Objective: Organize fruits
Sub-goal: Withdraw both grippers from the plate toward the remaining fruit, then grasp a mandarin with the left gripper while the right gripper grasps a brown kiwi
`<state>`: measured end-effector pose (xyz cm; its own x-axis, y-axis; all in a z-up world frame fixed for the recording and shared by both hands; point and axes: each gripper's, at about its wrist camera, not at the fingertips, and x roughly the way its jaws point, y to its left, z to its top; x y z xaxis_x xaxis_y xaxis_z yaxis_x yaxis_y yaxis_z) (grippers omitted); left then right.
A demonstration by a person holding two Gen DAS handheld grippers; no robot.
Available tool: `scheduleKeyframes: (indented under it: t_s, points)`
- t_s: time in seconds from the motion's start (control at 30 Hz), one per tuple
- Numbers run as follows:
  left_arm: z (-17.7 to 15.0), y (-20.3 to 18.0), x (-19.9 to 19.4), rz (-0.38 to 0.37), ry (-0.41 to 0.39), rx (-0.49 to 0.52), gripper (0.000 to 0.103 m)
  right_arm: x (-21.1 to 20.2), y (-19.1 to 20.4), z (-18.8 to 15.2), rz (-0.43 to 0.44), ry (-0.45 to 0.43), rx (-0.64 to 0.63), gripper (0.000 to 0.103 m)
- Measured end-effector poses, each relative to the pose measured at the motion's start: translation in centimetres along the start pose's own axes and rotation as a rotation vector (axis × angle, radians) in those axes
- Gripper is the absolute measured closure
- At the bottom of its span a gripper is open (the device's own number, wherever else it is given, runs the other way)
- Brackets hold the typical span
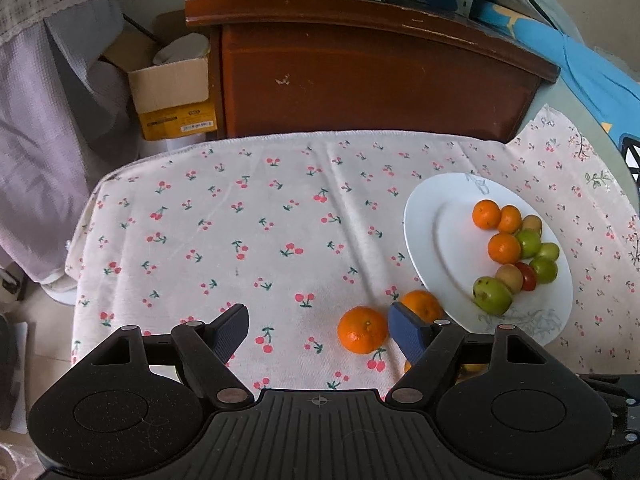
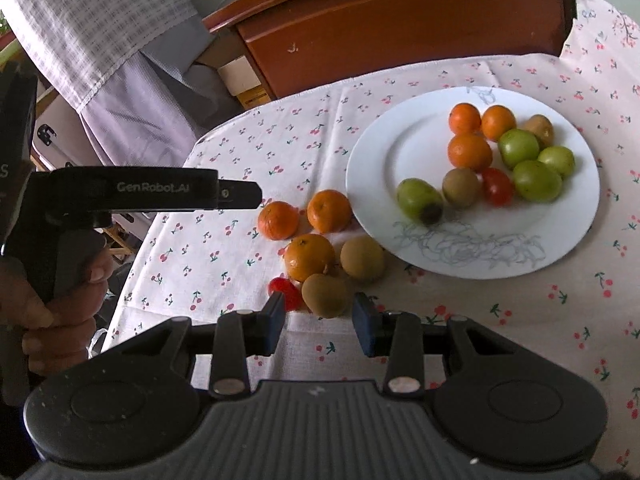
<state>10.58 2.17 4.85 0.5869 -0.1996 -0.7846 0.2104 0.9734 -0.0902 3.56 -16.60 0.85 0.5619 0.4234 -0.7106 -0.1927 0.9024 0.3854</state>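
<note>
My right gripper [image 2: 320,322] is open around a kiwi [image 2: 325,295] on the cloth [image 2: 224,264]. My left gripper [image 1: 318,330] is open beside a mandarin [image 1: 362,330], near the plate [image 1: 424,216].

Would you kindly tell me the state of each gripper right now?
Left gripper: open, holding nothing.
Right gripper: open, holding nothing; a kiwi lies just beyond its fingertips.
</note>
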Motion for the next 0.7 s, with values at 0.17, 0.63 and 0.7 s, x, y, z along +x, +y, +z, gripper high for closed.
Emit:
scheduleKeyframes:
  t_s: [0.17, 0.63, 0.7]
  points:
    - [-0.2, -0.1, 0.7, -0.020, 0.003, 0.000, 0.027, 0.8, 0.1, -0.1, -0.026, 0.017, -0.014, 0.065]
    - [-1.0, -0.9, 3.2, -0.014, 0.074, 0.032, 0.038, 1.5, 1.1, -0.2, -0.070, 0.009, -0.090, 0.069]
    - [-1.0, -1.2, 3.2, -0.013, 0.068, 0.046, 0.042, 1.6, 1.2, -0.2, -0.071, 0.008, -0.094, 0.069]
